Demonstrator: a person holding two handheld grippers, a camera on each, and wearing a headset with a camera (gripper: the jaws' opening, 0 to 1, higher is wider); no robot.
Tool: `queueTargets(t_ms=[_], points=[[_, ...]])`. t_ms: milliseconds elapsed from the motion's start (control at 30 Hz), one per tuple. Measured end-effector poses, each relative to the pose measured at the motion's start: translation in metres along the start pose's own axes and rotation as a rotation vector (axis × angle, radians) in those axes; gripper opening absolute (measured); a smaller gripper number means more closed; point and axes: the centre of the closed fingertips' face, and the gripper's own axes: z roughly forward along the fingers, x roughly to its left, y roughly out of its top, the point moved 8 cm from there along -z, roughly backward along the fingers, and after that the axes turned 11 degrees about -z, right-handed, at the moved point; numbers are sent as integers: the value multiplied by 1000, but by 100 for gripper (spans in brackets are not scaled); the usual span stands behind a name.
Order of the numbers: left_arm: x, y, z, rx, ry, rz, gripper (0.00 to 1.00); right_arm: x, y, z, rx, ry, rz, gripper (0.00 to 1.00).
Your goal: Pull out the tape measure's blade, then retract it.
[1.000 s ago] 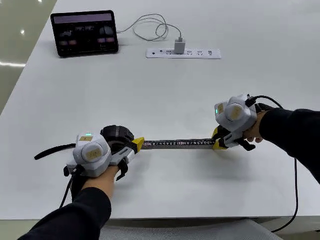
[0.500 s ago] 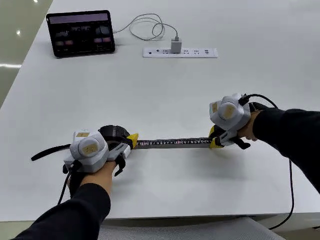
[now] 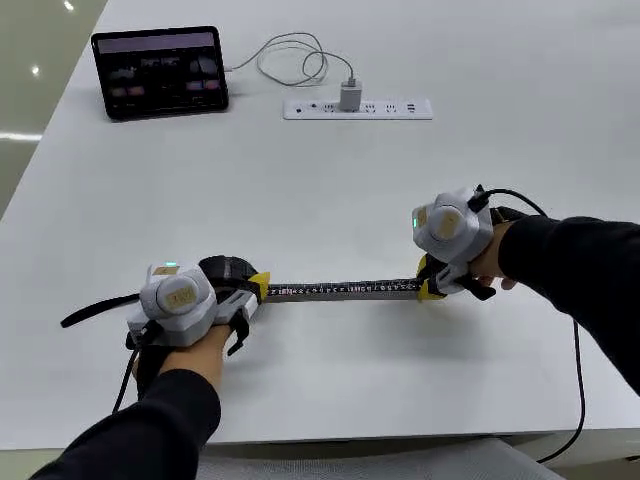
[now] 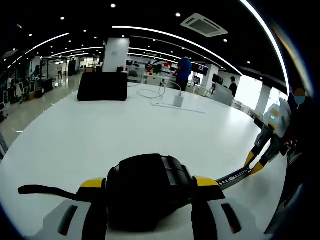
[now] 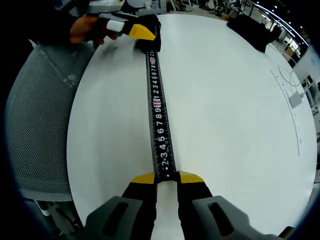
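Holding: your left gripper (image 3: 256, 290) clamps the tape measure case (image 4: 149, 186), right gripper (image 5: 167, 178) pinches the blade (image 5: 157, 115); release it suddenly and it could whip left.

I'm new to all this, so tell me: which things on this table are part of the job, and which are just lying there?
In the job: tape measure case, held by the left gripper; its blade, pulled out, pinched by the right gripper.
Lying about: tablet, power strip, charger and cable.
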Motion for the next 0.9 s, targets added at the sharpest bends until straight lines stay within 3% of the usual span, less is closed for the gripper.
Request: queueTargets(t_ms=[400, 900], points=[[0, 1, 1, 31, 6, 52, 61, -2, -1, 1, -17, -2, 26, 10], [0, 0, 2, 38, 7, 44, 61, 1, 1, 1, -40, -9, 37, 10]])
